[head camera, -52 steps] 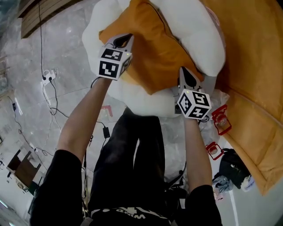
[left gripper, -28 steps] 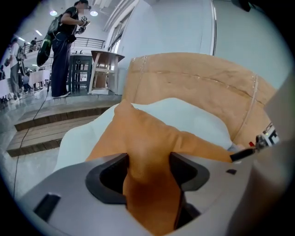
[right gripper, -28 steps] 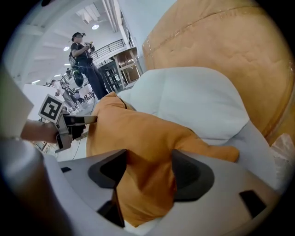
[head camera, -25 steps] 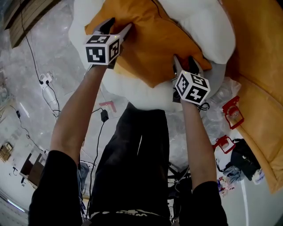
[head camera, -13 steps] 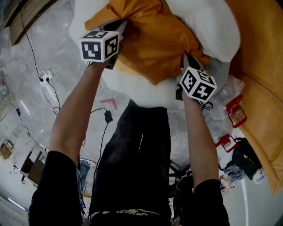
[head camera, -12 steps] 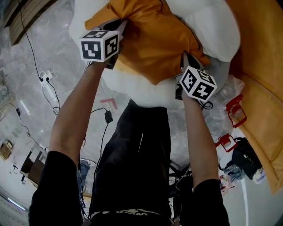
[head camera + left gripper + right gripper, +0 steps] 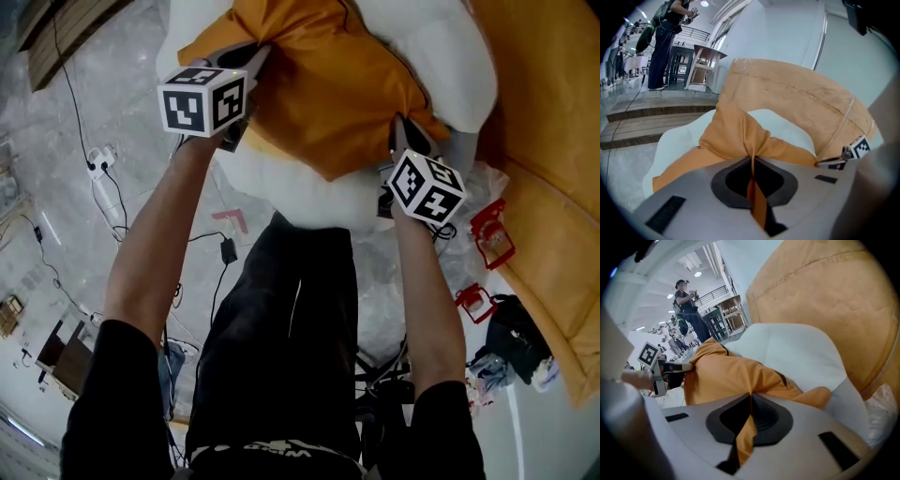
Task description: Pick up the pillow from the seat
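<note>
From the head view, you have the orange pillow (image 7: pixel 328 84) caught at its two near corners: the left gripper (image 7: pixel 253 58) on the left corner, the right gripper (image 7: pixel 405 133) on the right one. It lies on the white seat (image 7: pixel 281 192), its near edge pulled up into a ridge between your hands. Gripping both corners spreads the load, so I judge the soft pillow will hang level rather than fold and slide off one side. Each gripper carries its marker cube (image 7: pixel 202 98) turned up toward your head. On the floor (image 7: pixel 112 84) to your right lie two red objects (image 7: pixel 494 234); I cannot tell what they are.

In the left gripper view, the jaws are pressed together on a pinch of orange fabric, which gathers into a peak just beyond them. The pillow (image 7: pixel 736 131) spreads away over the seat (image 7: pixel 679 140), and the right gripper (image 7: pixel 843 153) shows at its far corner.

In the right gripper view, those jaws are likewise clamped on a fold of the pillow (image 7: pixel 726 376), with the white seat (image 7: pixel 792 352) behind and the left gripper (image 7: pixel 661 369) across from it.

The count: one pillow, one seat, two grippers — both gripping fabric — two marker cubes, two red objects.
</note>
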Demonstrator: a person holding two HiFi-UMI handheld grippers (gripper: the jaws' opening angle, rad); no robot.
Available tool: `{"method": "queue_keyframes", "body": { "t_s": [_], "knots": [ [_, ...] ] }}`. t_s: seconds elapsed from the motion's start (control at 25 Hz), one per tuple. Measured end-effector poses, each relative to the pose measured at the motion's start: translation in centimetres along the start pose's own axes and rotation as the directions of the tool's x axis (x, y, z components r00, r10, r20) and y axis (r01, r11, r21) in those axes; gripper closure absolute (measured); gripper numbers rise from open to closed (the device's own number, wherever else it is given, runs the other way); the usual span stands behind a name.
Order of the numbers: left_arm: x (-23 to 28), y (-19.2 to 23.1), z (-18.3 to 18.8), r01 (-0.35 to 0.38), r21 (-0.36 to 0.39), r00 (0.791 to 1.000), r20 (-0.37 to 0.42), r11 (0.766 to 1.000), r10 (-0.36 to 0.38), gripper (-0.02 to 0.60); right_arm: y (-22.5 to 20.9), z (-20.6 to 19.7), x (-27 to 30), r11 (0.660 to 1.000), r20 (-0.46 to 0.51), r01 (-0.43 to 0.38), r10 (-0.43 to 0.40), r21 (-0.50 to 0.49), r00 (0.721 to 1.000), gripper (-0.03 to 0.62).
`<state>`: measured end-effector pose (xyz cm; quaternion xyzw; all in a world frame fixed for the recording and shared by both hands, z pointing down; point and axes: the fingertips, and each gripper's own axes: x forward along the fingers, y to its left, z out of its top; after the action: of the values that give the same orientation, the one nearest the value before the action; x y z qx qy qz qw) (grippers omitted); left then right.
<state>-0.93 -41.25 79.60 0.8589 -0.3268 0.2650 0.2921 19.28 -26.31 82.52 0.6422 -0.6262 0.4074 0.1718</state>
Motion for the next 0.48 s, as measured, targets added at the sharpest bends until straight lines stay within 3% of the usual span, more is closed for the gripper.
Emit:
{"method": "queue_keyframes", "body": {
  "t_s": [0.48],
  "knots": [
    [-7.7, -5.0, 10.0, -0.027, -0.028, 0.994, 0.107, 0.999, 0.03, 0.566, 1.1, 13.1, -8.5, 0.998, 0.15, 0.001, 0.01, -0.068, 0.989, 0.566]
  ]
}}
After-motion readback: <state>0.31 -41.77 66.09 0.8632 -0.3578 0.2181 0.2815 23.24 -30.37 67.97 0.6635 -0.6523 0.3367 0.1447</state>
